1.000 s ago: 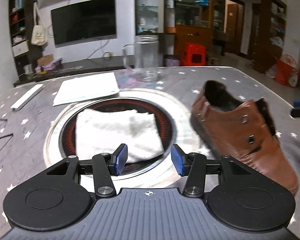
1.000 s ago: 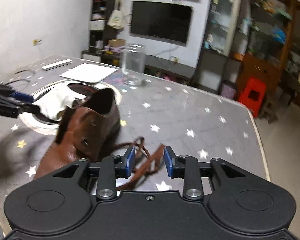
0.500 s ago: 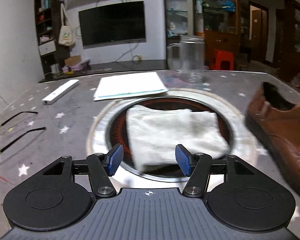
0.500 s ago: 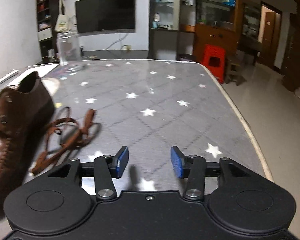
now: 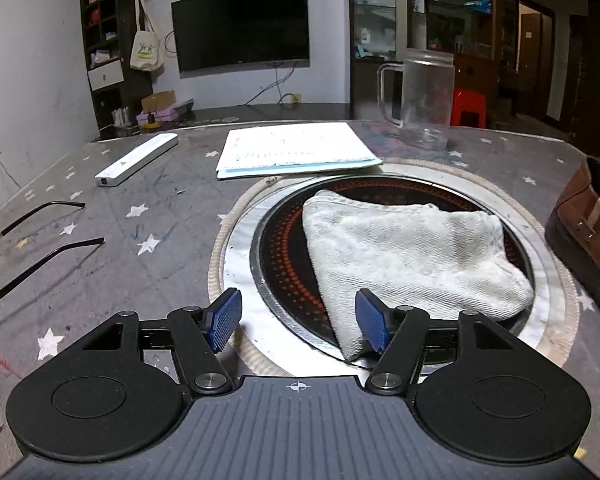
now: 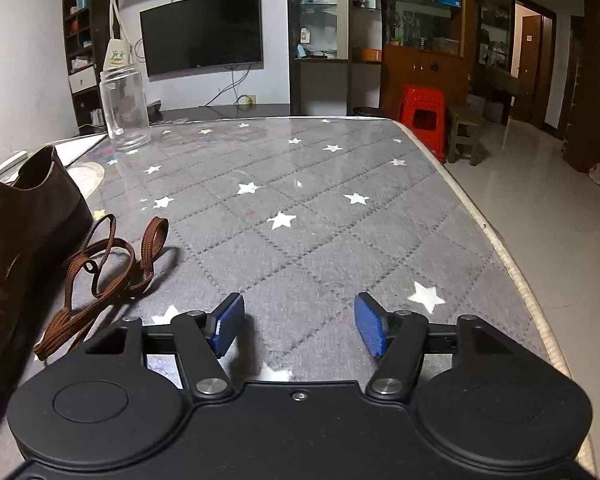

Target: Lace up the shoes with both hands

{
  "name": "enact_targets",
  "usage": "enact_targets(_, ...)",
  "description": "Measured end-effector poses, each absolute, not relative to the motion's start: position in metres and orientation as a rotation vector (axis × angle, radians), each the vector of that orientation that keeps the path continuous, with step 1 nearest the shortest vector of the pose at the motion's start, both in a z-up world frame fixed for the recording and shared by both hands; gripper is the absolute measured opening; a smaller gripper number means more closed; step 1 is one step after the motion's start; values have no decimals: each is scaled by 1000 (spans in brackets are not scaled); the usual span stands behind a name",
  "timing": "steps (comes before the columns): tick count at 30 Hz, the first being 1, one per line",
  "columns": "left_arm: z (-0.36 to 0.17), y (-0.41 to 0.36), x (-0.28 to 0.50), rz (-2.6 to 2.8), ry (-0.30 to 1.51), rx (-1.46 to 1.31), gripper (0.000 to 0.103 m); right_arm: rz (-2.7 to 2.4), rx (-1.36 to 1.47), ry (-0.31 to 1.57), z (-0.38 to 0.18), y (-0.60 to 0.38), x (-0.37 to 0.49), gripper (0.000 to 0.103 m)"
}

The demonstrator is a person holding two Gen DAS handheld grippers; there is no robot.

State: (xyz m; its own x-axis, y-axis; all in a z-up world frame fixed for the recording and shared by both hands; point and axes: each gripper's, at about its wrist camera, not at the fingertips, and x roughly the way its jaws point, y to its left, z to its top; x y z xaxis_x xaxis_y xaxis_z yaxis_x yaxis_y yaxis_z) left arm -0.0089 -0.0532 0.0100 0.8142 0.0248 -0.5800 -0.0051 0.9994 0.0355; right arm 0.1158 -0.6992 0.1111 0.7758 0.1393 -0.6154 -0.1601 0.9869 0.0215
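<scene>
A brown leather shoe (image 6: 16,240) stands at the left edge of the right wrist view, its eyelets bare. Only the shoe's heel end (image 5: 588,224) shows at the right edge of the left wrist view. A brown lace (image 6: 100,268) lies loose in loops on the table beside the shoe. My right gripper (image 6: 299,328) hovers over bare tablecloth to the right of the lace, jaws opening, nothing between them. My left gripper (image 5: 298,322) hangs over the front edge of a white cloth (image 5: 412,256), jaws opening, pads apart from it.
The cloth lies on a round black cooktop (image 5: 284,248) set in the grey star-print table (image 6: 320,216). A clear jar (image 5: 424,100), a paper pad (image 5: 296,148), a white bar (image 5: 136,160) and spectacles (image 5: 40,240) lie around. The table's right edge (image 6: 512,264) drops to the floor.
Both grippers have widened. The left view has swung left, so the shoe slid to its right edge. The right view has swung right and lower, away from the shoe and lace.
</scene>
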Motion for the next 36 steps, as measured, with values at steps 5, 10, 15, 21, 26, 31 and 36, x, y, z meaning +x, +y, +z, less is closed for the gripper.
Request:
enact_targets(5,8,-52,-6,4,632,28,67,167,-45,665,110,-697,115,69)
enact_targets(10,6,-48,-3,8,643,33,79,174,-51,670,110,-696,114,74)
enact_targets(15,5,-44,1,-10,649,26,84,173,-52,675,109,-697,113,85)
enact_targets(21,3,-42,3,-29,656,21,89,173,-53,682,108,-697,111,89)
enact_targets(26,3,-43,3,-37,659,22,93,172,-54,687,107,-698,110,100)
enact_targets(31,3,-43,4,-46,663,20,95,172,-55,693,106,-698,109,103)
enact_targets(36,2,-43,5,-56,667,13,98,171,-56,698,105,-699,108,103)
